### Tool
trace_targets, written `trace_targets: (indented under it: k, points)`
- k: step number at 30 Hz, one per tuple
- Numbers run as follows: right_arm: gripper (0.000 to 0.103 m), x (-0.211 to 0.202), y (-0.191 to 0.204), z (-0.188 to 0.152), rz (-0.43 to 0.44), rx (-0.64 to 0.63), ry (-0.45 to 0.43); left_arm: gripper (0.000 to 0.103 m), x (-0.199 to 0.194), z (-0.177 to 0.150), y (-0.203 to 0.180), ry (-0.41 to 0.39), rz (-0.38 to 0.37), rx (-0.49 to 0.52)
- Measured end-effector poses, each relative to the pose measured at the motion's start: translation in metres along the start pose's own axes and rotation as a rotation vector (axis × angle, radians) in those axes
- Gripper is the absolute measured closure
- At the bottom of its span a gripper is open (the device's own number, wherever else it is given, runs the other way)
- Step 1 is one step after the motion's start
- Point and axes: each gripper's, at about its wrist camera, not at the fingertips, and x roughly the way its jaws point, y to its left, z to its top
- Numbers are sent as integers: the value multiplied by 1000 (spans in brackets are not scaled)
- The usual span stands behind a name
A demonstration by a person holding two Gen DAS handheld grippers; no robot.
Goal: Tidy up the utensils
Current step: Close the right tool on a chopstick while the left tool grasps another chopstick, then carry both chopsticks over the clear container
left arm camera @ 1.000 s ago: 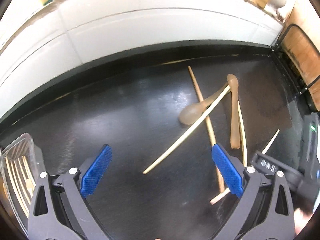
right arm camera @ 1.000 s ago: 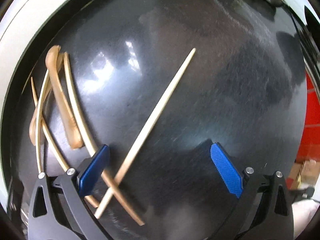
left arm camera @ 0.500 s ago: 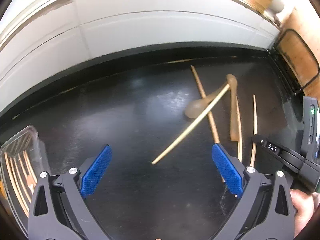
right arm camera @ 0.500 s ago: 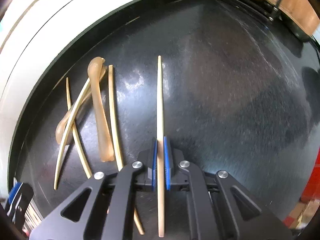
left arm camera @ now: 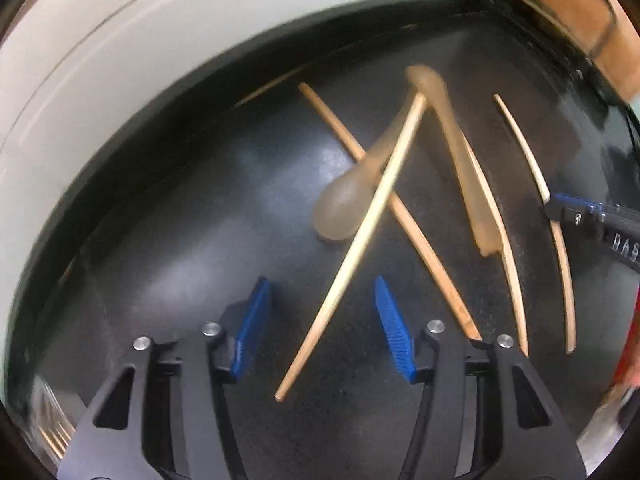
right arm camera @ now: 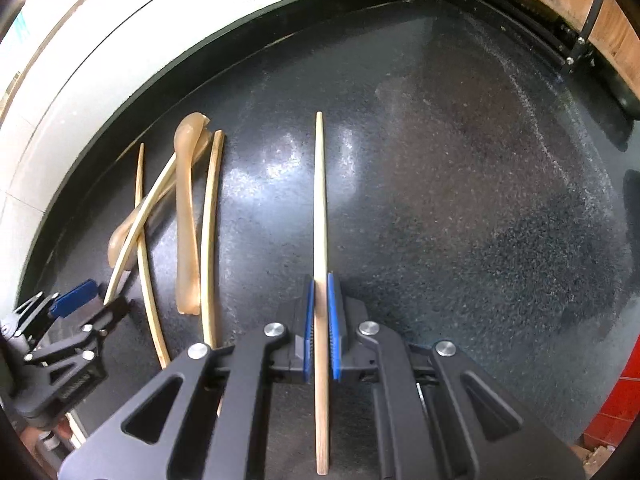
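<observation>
Clamping a pale chopstick point(right arm camera: 320, 216) between its blue pads, the right gripper point(right arm camera: 320, 320) holds the stick lengthwise along its fingers, tip pointing ahead over the black speckled countertop point(right arm camera: 460, 200). To its left, the left gripper point(left arm camera: 320, 320) has its jaws closing around the lower end of a second chopstick point(left arm camera: 360, 224), which lies slanted between the blue pads point(left arm camera: 394, 332) without either pad touching it yet. That stick crosses over a tan spoon point(left arm camera: 344, 208) and a darker wooden stick point(left arm camera: 420, 236) lying on the countertop. Beside them to the right rest another tan spoon point(left arm camera: 460, 160) and one more chopstick point(left arm camera: 496, 232) touching along its side. A white wall point(right arm camera: 120, 40) borders the countertop at the back.
</observation>
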Motion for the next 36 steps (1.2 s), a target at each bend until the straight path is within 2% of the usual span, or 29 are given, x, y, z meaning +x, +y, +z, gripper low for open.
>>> trace_targets:
  k: [4,6,7,8,11,15,22,27,31,36]
  points:
    - [96,-4,-10,7,19,-12,6,49,3,3,-7,-35,-18,54]
    - [95,0,-15,7,20,-23,5,55,3,2,-11,-65,-27,74]
    - [96,-1,-15,7,22,-26,7,80,2,1,-12,-89,-32,72]
    - [96,-1,-14,7,23,-26,8,91,1,0,-11,-94,-41,58]
    - [96,6,-22,7,26,-30,9,95,0,-6,-9,-110,-120,-4]
    - [96,17,-32,0,36,-56,-2,97,-3,-13,-21,-122,-109,18]
    - [96,3,-61,-7,47,-67,-28,97,-41,-15,-24,-227,-128,-77]
    - [96,-29,-61,-5,130,-85,-77,97,-82,-15,-26,-319,-131,-123]
    - [96,-52,-48,-6,220,-94,-96,97,-111,-31,-18,-376,-130,-194]
    - [96,-66,-18,-20,309,-145,-65,97,-140,-63,1,-418,-92,-276]
